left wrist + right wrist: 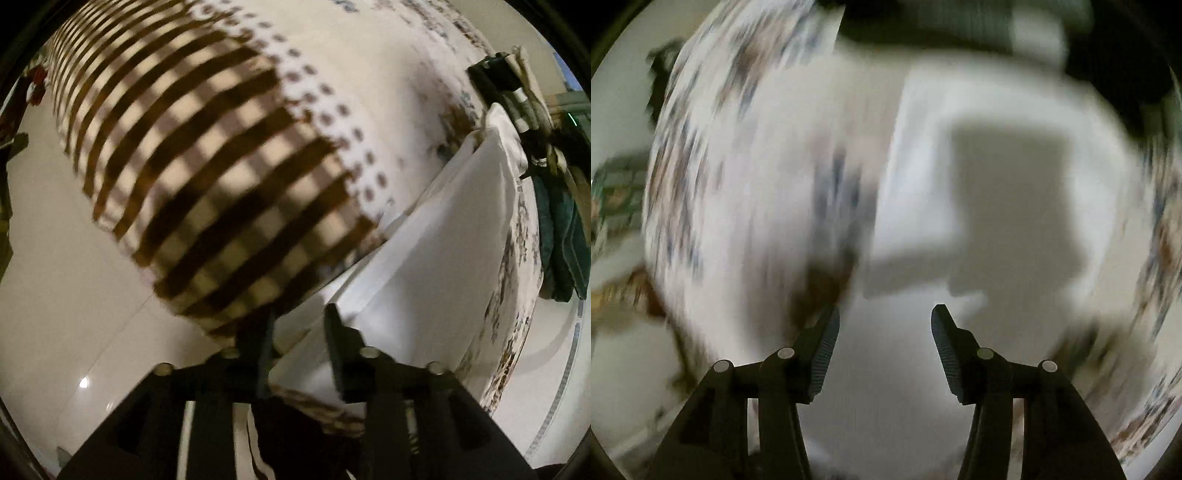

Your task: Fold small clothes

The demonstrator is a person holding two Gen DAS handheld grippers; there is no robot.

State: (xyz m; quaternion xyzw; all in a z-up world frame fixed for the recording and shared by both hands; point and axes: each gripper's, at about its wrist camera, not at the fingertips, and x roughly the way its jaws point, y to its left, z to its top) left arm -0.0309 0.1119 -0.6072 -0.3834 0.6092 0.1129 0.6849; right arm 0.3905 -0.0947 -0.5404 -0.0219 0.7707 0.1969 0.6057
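A white garment (436, 251) lies partly folded on the patterned bedspread (369, 92), at the right of the left wrist view. My left gripper (299, 343) has its jaws a little apart with a white edge of the garment between them; whether they pinch it is unclear. In the blurred right wrist view the same white garment (960, 166) lies ahead with a folded flap at its left side. My right gripper (884, 325) is open and empty, just above the white cloth, casting a dark shadow (1015, 206) on it.
The bedspread has a brown checked band (207, 177) and a floral print (720, 166). Dark green clothes (561, 236) hang past the bed's right edge. Pale tiled floor (66, 295) lies to the left and right of the bed.
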